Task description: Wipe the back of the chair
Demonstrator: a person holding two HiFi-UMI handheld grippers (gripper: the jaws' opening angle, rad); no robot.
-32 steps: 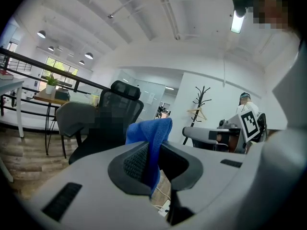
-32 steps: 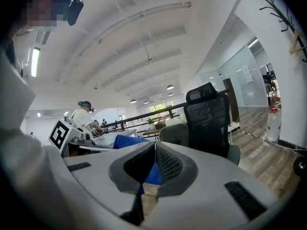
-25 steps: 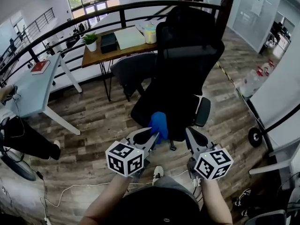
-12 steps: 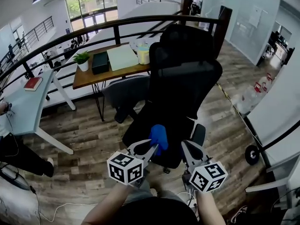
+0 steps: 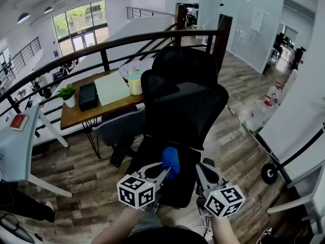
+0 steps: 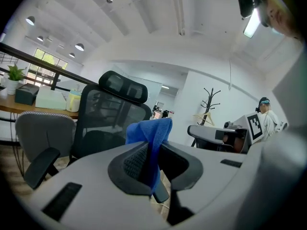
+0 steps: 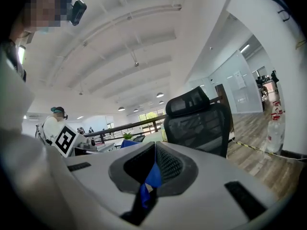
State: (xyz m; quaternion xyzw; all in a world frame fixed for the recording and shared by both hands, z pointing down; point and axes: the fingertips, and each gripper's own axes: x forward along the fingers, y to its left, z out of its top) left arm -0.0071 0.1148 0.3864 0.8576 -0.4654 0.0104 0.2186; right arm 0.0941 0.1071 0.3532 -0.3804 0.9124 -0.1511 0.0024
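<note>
Chair (image 5: 184, 111): black mesh back, matt.
Cloth (image 5: 171, 159): blue, soft woven fabric.
Left gripper (image 6: 152, 146): smooth matt grey plastic shell; black ribbed pads (image 6: 136, 161).
Floor (image 5: 91, 161): wood-grain planks, low sheen.
Desk (image 5: 76, 117): brown wood top.
Railing (image 5: 127, 40): black, smooth metal.

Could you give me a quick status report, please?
Left claw shut on blue cloth. Right claw shut, blue scrap pinched low. Chair back ahead, cloth clear of it, path open.

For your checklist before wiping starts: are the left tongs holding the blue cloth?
Yes, the left tongs are shut on the blue cloth, which sticks up between them.
</note>
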